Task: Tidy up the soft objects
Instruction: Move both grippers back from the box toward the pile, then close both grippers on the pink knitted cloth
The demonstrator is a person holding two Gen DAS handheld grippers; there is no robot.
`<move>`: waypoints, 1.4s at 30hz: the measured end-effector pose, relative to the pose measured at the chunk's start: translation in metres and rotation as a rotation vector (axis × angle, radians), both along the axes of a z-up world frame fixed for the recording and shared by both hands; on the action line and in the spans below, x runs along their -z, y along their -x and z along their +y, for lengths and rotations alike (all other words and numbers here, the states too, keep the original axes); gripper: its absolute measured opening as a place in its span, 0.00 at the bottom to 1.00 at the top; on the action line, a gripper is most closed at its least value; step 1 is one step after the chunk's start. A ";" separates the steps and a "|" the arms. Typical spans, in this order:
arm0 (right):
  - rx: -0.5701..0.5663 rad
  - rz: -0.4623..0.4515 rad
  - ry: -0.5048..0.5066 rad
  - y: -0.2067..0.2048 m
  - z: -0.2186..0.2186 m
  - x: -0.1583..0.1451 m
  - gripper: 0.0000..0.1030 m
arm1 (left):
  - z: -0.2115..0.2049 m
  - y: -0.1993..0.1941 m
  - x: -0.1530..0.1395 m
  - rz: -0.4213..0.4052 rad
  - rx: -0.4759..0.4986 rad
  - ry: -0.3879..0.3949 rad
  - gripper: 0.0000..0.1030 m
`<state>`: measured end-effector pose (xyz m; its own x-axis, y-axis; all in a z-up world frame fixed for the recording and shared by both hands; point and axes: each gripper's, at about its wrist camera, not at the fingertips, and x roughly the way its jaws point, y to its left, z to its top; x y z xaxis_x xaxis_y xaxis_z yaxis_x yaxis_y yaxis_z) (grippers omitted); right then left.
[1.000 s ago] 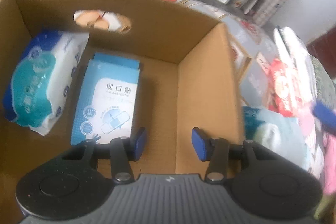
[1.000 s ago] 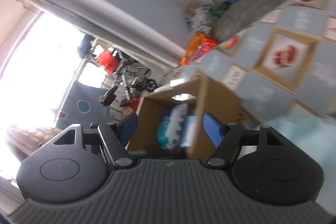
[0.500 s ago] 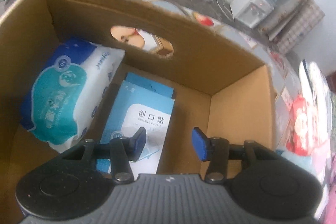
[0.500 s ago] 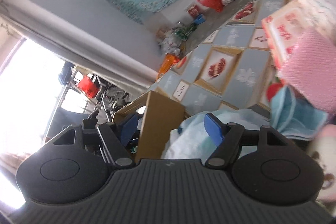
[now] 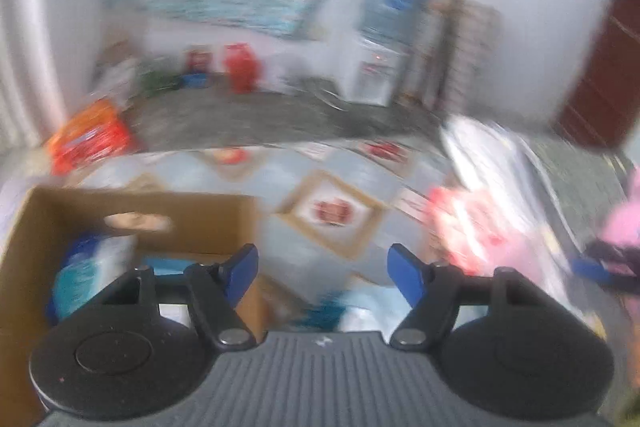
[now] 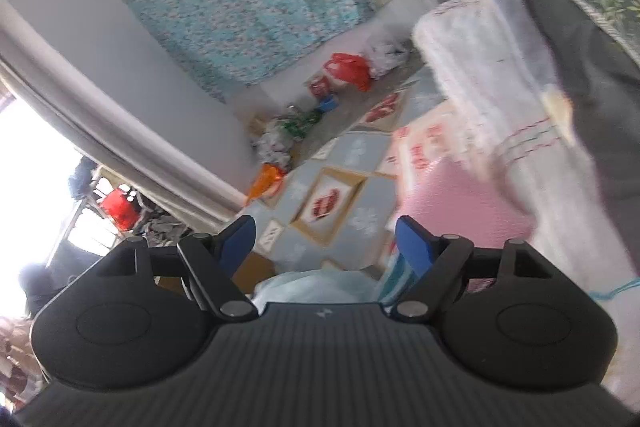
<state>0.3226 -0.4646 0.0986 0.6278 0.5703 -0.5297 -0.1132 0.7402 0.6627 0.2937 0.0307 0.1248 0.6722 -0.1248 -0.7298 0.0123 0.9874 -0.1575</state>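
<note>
- Left gripper [image 5: 322, 273]: jaws opening, nothing between; cardboard box [image 5: 224, 223] lower left of it.
- Right gripper [image 6: 326, 241]: jaws opening, empty.
- Pink folded cloth [image 6: 460, 207] right of the box, just beyond the right gripper's right pad; right hand nearer, likely next pick.
</note>
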 end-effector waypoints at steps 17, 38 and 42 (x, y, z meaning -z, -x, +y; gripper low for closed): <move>-0.072 0.057 0.092 -0.079 -0.026 0.063 0.60 | -0.214 -0.069 0.095 0.285 0.329 0.038 0.45; -0.132 0.144 -0.019 -0.119 -0.040 0.116 0.56 | -0.237 -0.122 0.143 0.363 0.243 0.120 0.56; -0.119 0.151 -0.074 -0.115 -0.048 0.117 0.51 | -0.238 -0.119 0.140 0.344 0.244 0.127 0.57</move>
<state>0.4378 -0.5128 -0.0180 0.4705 0.6765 -0.5665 -0.0920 0.6761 0.7310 0.4128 -0.2073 -0.0151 0.3322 -0.3526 -0.8748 0.1685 0.9348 -0.3128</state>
